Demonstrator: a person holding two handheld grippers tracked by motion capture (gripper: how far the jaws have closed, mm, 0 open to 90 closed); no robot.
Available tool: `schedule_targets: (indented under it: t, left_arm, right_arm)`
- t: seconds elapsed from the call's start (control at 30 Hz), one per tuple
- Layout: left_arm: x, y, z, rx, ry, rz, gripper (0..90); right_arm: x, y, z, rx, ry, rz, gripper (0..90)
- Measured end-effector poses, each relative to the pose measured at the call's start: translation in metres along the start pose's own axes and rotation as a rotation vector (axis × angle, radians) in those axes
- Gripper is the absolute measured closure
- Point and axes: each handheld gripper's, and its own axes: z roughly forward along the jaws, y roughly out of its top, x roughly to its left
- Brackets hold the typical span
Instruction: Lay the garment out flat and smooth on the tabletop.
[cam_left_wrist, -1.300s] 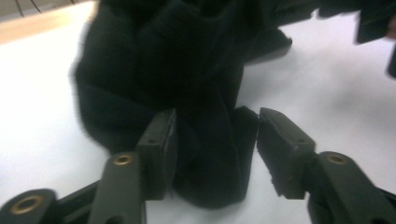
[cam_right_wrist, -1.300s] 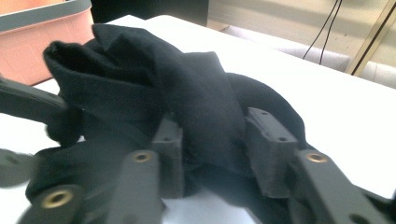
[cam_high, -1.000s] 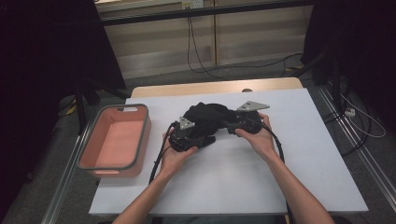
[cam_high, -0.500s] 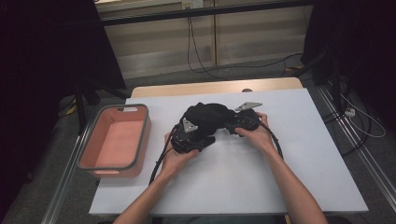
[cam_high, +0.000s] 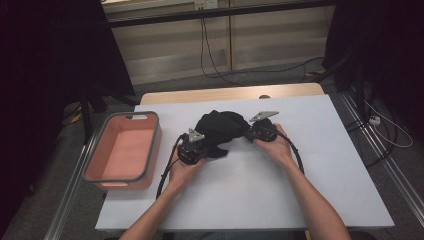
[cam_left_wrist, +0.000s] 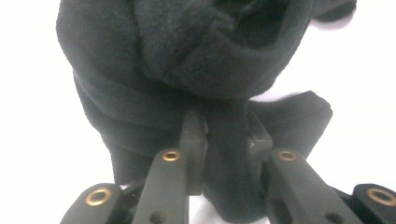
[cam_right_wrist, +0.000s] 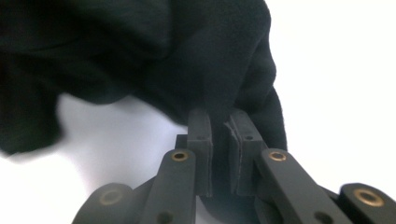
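Observation:
A black fleece garment (cam_high: 220, 131) lies bunched in the middle of the white table (cam_high: 280, 200). My left gripper (cam_high: 196, 142) is at its near left edge, and in the left gripper view the jaws are shut on a fold of the black garment (cam_left_wrist: 187, 65), gripper (cam_left_wrist: 226, 133). At the cloth's right side my right gripper (cam_high: 252, 129) pinches another fold; the right gripper view has the jaws nearly together on the black garment (cam_right_wrist: 196, 51), gripper (cam_right_wrist: 219, 126). A hand holds each gripper.
A salmon-coloured bin (cam_high: 125, 150) with a grey rim stands at the table's left edge, with nothing in it. Cables (cam_high: 165, 175) trail from both grippers across the table. Wooden strip at the far edge, metal rails along both sides.
Both grippers have drawn slightly apart and the garment has shifted and bunched between them. The grips on the cloth hold as before.

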Motion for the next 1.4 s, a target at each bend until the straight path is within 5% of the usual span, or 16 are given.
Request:
schedule_targets:
  t: [0.63, 1.07, 1.23, 1.33, 1.4]
  left_arm:
    - [-0.026, 0.000, -0.045, -0.028, -0.175, 0.034, 78.7]
    - [-0.043, -0.006, -0.074, -0.043, -0.262, 0.041, 79.0]
    - [-0.043, -0.013, -0.074, -0.041, -0.232, 0.064, 78.6]
    - [-0.040, -0.017, -0.068, -0.009, -0.179, 0.099, 78.6]
    - [-0.037, -0.019, -0.066, -0.007, -0.189, 0.080, 78.3]
  right_arm:
    - [0.027, -0.024, -0.090, -0.118, 0.032, -0.055, 82.8]
    - [0.044, -0.038, -0.132, -0.169, 0.057, -0.044, 82.7]
    - [0.050, -0.049, -0.131, -0.167, 0.059, -0.045, 82.7]
    - [0.050, -0.058, -0.124, -0.148, 0.064, -0.028, 82.6]
    - [0.051, -0.064, -0.120, -0.114, 0.069, -0.031, 82.5]
